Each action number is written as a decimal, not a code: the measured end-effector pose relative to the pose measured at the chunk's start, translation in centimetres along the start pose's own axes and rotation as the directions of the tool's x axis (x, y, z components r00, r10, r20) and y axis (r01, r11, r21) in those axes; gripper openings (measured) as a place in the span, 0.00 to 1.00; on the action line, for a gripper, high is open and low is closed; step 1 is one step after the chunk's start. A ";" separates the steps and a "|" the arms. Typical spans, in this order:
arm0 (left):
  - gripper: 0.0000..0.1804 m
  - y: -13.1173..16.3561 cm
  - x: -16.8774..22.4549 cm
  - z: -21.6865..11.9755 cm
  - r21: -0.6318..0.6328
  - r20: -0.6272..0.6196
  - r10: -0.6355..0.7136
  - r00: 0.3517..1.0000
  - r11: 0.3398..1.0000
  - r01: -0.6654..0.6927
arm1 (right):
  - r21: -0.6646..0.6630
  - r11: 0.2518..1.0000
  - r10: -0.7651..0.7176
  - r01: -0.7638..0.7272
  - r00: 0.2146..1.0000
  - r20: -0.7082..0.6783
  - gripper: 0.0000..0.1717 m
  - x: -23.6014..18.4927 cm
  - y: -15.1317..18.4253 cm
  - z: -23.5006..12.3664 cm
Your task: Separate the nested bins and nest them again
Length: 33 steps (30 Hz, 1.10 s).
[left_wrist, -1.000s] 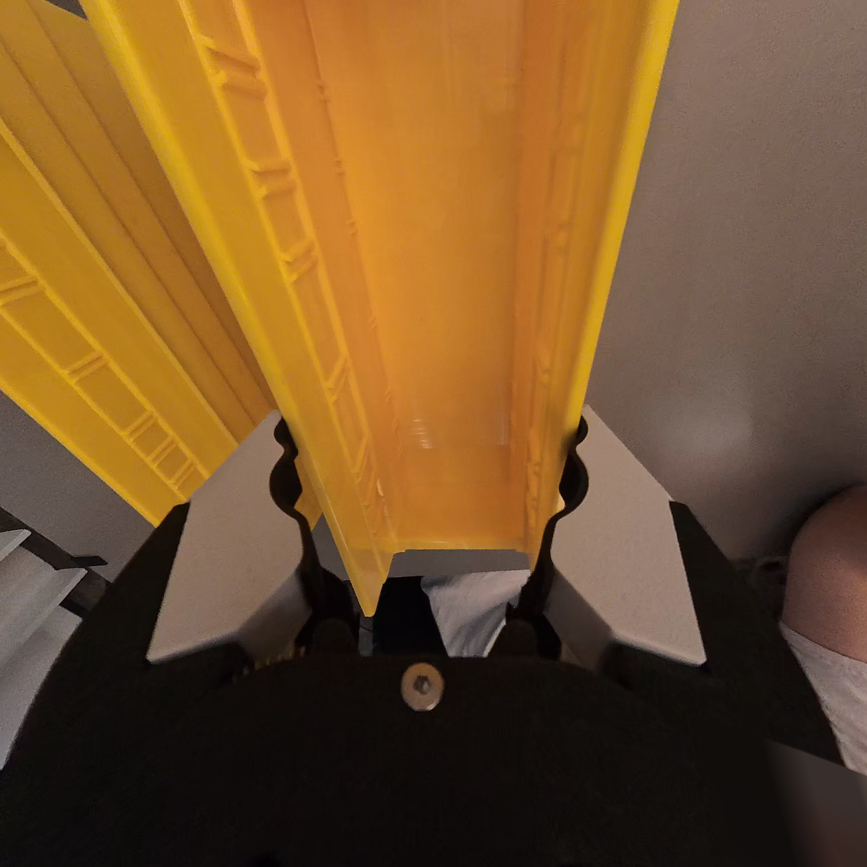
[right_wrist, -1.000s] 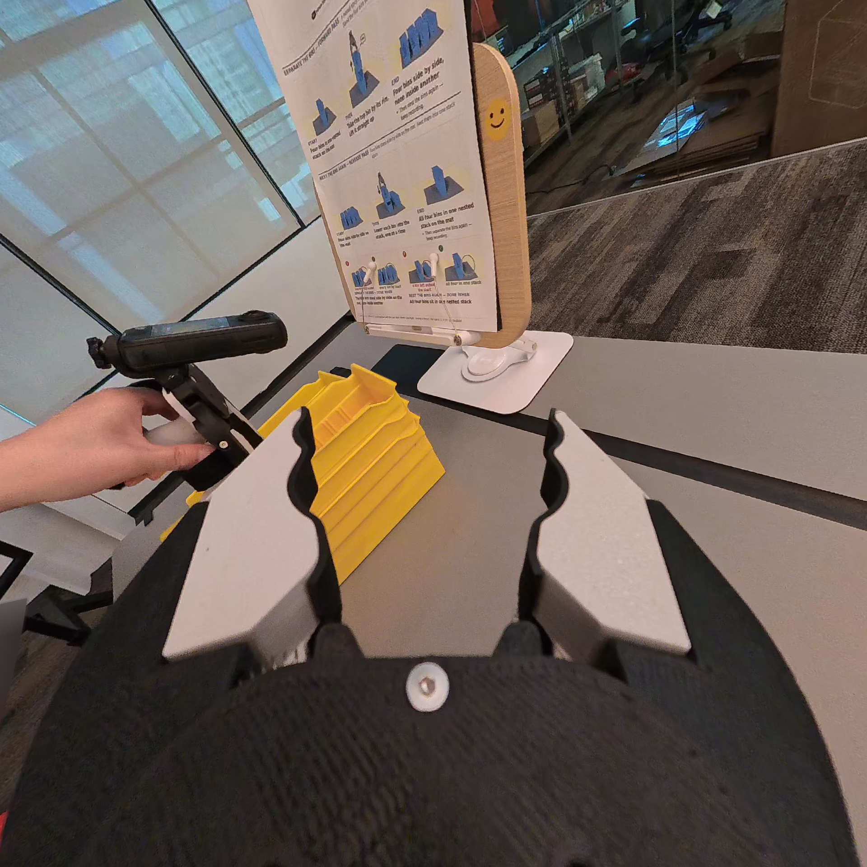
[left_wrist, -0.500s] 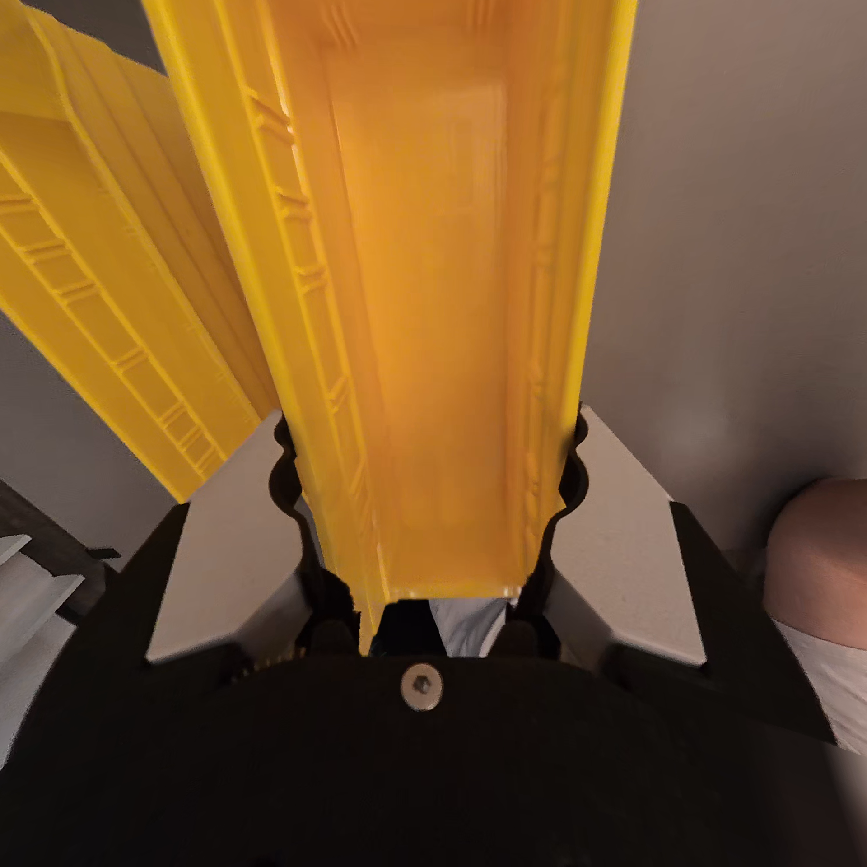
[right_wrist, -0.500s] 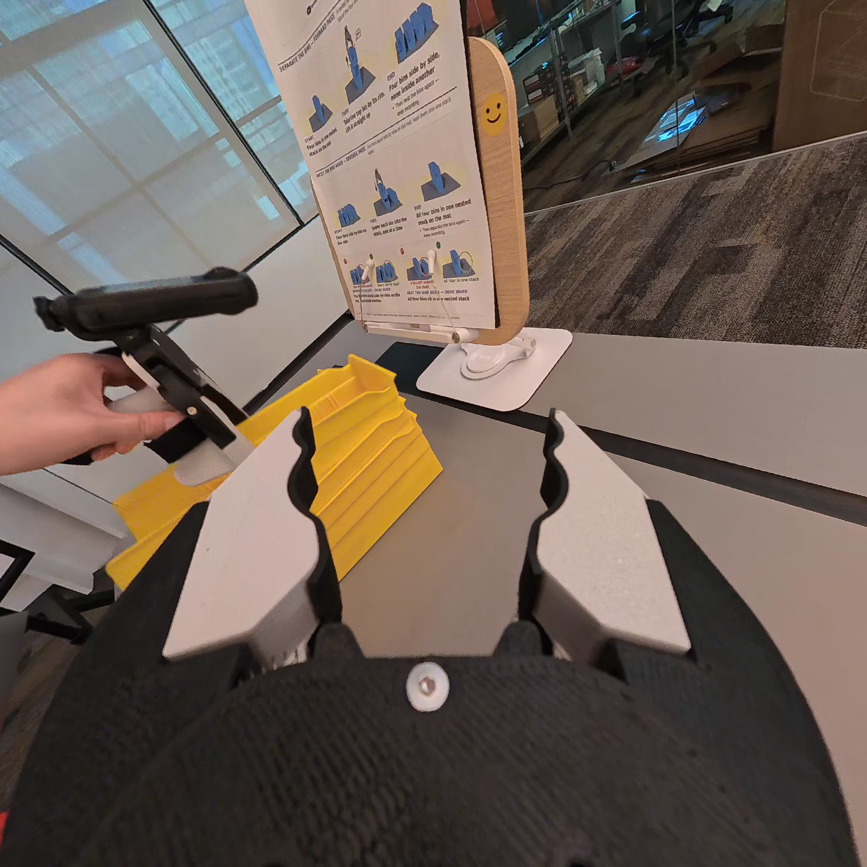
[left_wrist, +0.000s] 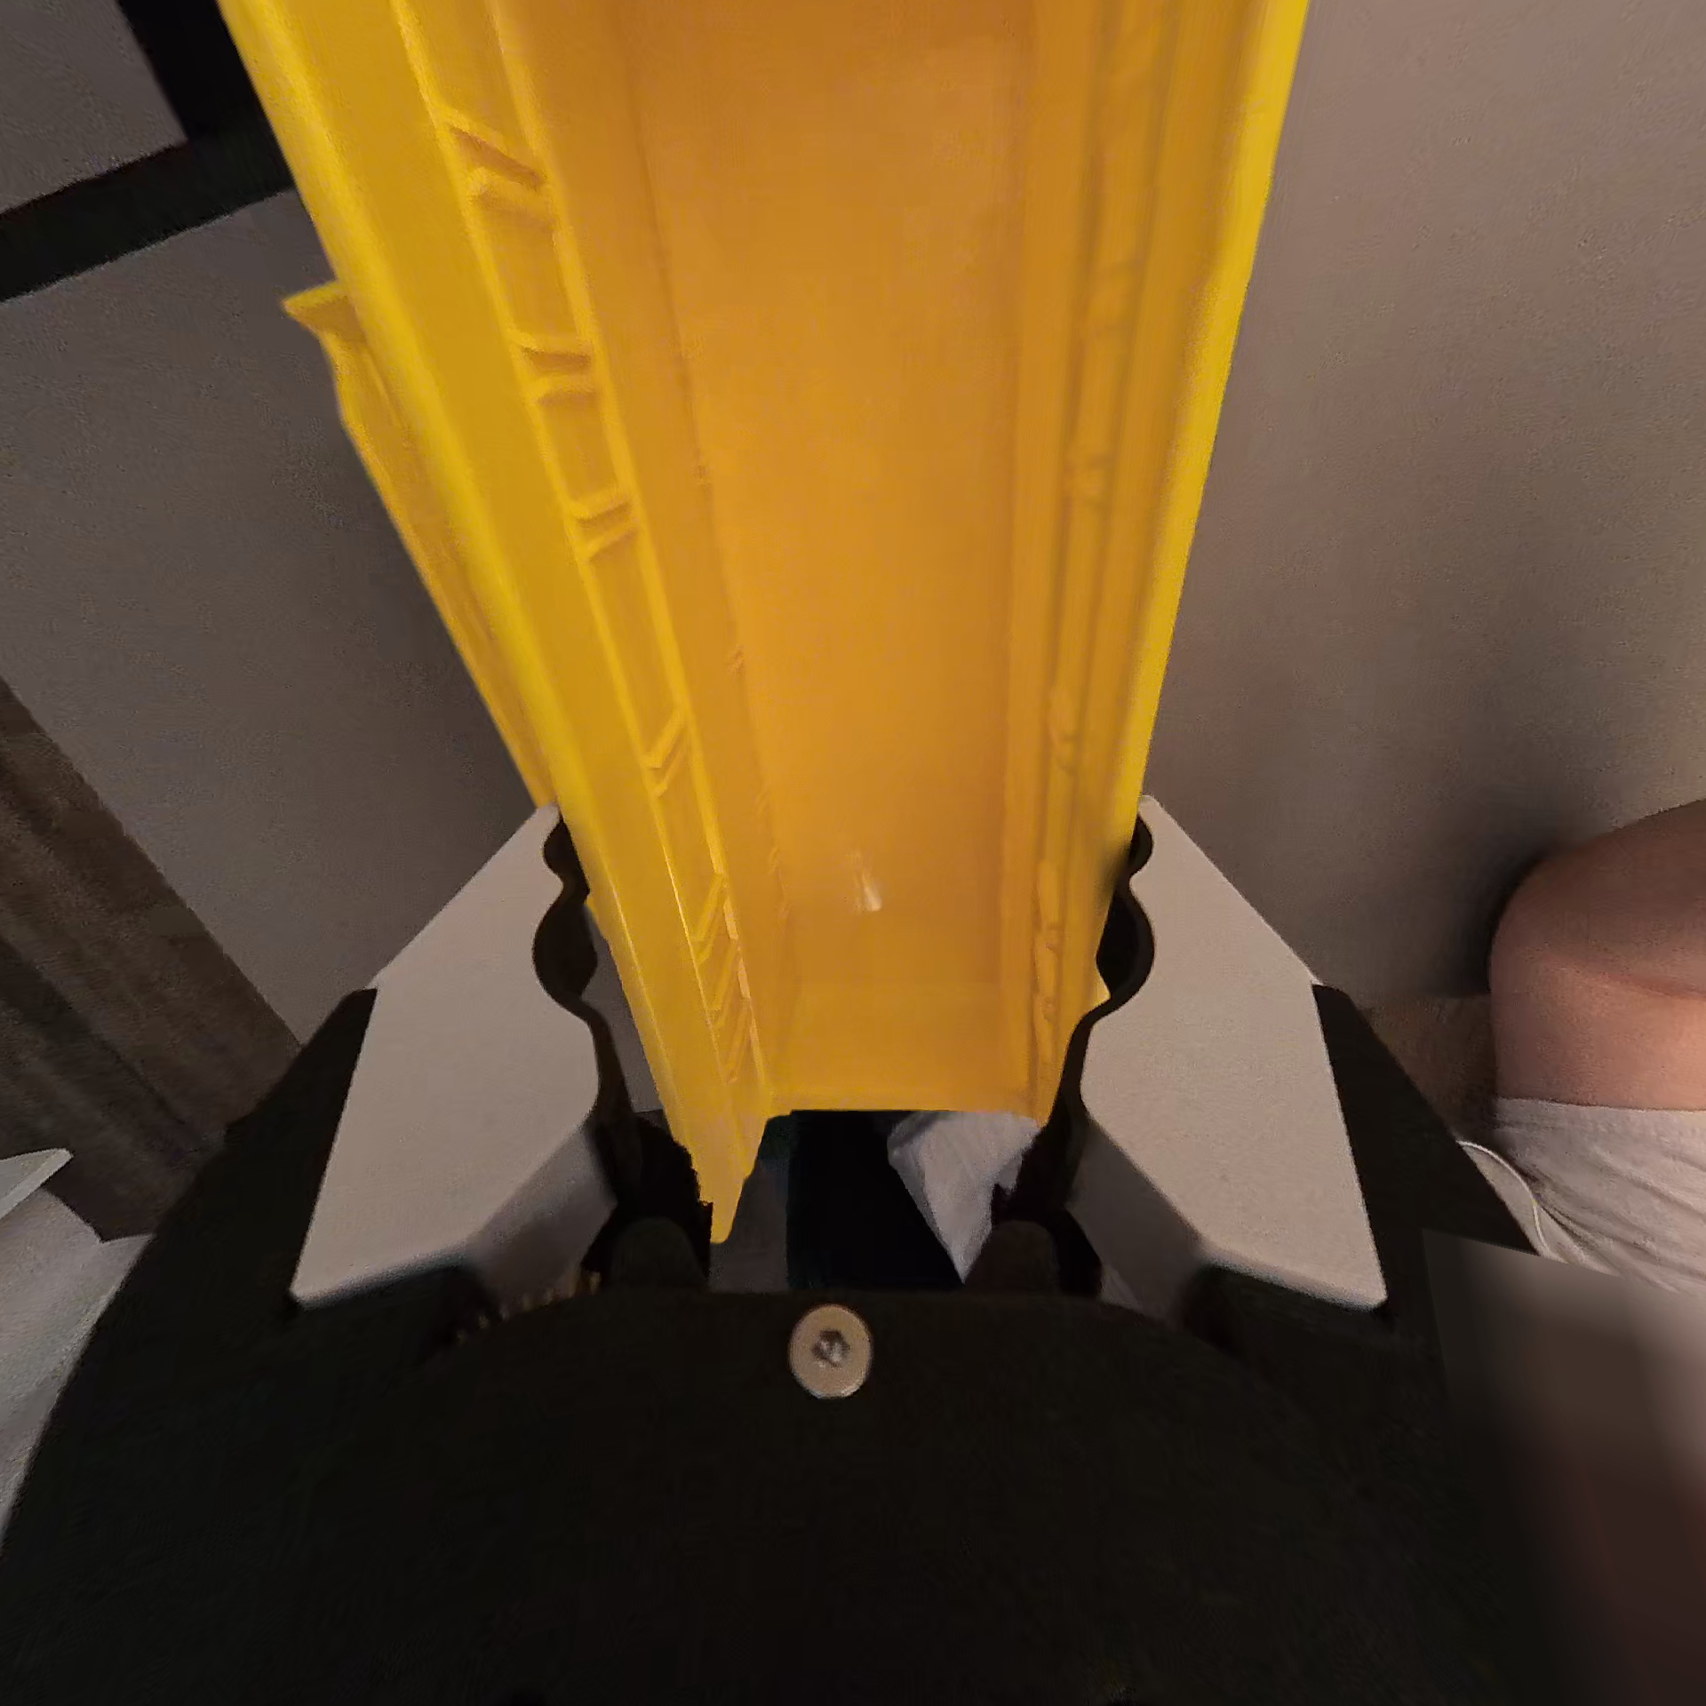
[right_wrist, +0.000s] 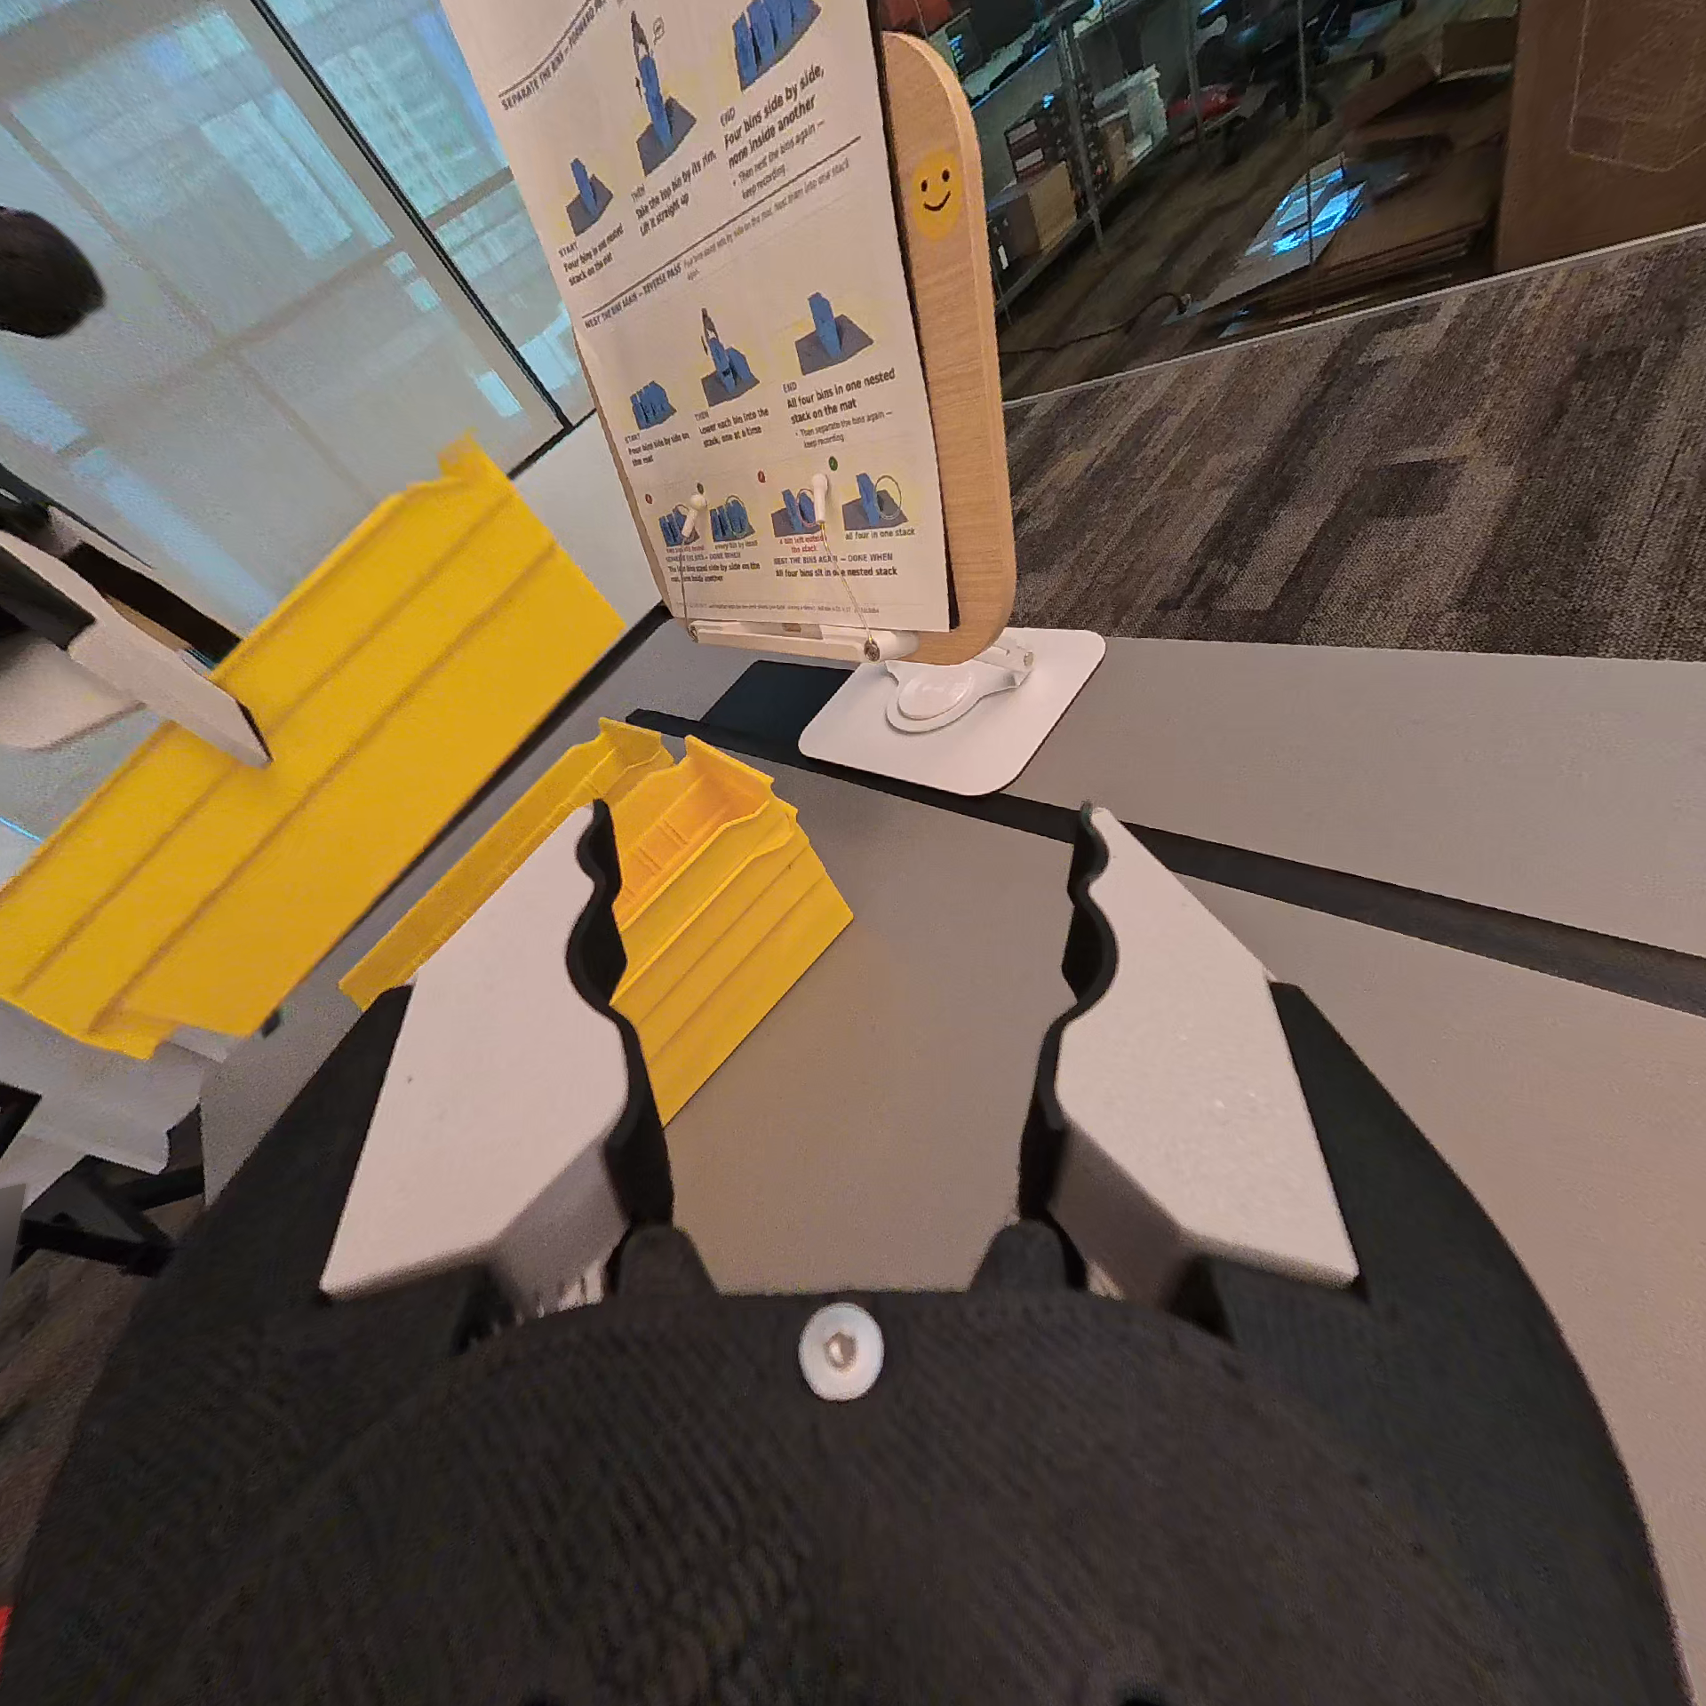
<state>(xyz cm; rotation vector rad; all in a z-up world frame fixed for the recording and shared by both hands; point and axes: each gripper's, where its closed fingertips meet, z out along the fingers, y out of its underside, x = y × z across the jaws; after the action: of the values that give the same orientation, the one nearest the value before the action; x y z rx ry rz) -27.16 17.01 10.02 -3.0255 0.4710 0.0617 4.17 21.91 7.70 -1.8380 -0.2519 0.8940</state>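
Lifting one yellow bin [left_wrist: 905, 572] clear, left gripper [left_wrist: 845, 886] clamped across its walls, up left of stack [right_wrist: 702, 923] on grey mat [right_wrist: 923, 1062]. Right gripper [right_wrist: 840, 886] apart, empty. Separation looks just begun; nesting remains.

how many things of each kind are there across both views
yellow bins: 3 showing: lifted bin, 2 bins on the table
grippers: 2: left gripper, right gripper
instruction sheet stand: 1
total: 6
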 end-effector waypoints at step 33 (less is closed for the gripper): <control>0.64 7.1 -28.0 19.4 0.105 -0.067 -0.227 0.972 0.967 0.233 | -0.148 0.987 -0.083 0.067 0.991 -0.101 0.56 1.0 2.9 3.5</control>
<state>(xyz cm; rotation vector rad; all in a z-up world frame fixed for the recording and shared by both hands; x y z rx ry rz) -56.54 20.39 -8.36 -2.9528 0.1195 -0.0592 1.81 23.62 4.03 -1.9904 -0.3235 0.7384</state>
